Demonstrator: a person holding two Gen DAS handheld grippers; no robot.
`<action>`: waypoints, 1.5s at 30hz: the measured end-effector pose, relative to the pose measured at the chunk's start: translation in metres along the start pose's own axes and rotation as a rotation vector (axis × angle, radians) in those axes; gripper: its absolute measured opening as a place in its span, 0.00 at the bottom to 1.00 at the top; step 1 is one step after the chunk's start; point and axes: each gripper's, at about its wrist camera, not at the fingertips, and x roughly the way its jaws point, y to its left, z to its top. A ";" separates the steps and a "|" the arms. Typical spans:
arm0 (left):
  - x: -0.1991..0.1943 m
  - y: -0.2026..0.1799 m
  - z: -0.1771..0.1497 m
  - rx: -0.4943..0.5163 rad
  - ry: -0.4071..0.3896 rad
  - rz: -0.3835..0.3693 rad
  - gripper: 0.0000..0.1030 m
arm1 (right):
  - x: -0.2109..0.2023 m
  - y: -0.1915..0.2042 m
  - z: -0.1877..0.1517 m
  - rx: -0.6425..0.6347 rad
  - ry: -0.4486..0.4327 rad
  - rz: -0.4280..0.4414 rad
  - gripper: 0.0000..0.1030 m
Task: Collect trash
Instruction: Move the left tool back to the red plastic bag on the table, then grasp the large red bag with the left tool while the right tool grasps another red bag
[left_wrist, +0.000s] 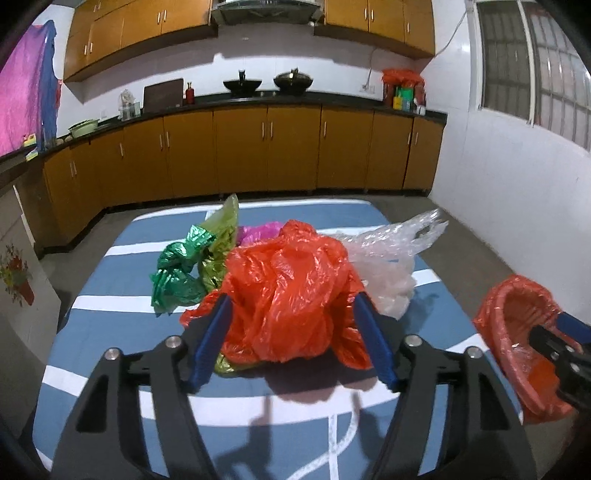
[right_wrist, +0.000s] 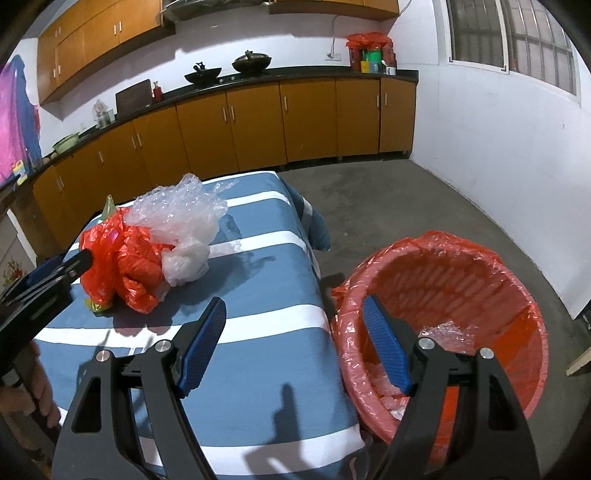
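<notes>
The left gripper (left_wrist: 291, 332) has its jaws spread on either side of the red plastic bag (left_wrist: 288, 291). The blue pads (left_wrist: 216, 332) flank the crumpled plastic, and whether they press on it cannot be told. This straddling position suits a grasp on a soft, bulky item: closing the jaws would gather the film between the pads.

The right gripper (right_wrist: 299, 339) hangs with jaws spread and nothing between them, above the edge where the striped table cover (right_wrist: 240, 369) meets the bin (right_wrist: 517, 280). The red liner is folded over the bin's rim, so the liner stays open to receive drops. Some clear film already lies inside.

The bin stands on the floor just beside the table, which keeps the carry short.

Farther on the table, the remaining trash forms one pile: a clear plastic bag (left_wrist: 391, 258) touching the red one, green foil wrap (left_wrist: 177, 269), a yellow-green bag (left_wrist: 221, 229) and a pink scrap (left_wrist: 258, 230) behind. Most collection still appears outstanding.
</notes>
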 end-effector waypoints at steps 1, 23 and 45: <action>0.005 0.001 0.000 -0.002 0.012 0.006 0.59 | 0.001 0.000 0.000 0.000 0.002 0.001 0.74; -0.017 0.057 -0.010 -0.126 -0.002 -0.070 0.06 | 0.007 0.029 -0.004 -0.023 0.015 0.071 0.74; -0.048 0.102 -0.009 -0.182 -0.063 -0.014 0.06 | 0.029 0.040 0.002 -0.014 0.002 0.104 0.74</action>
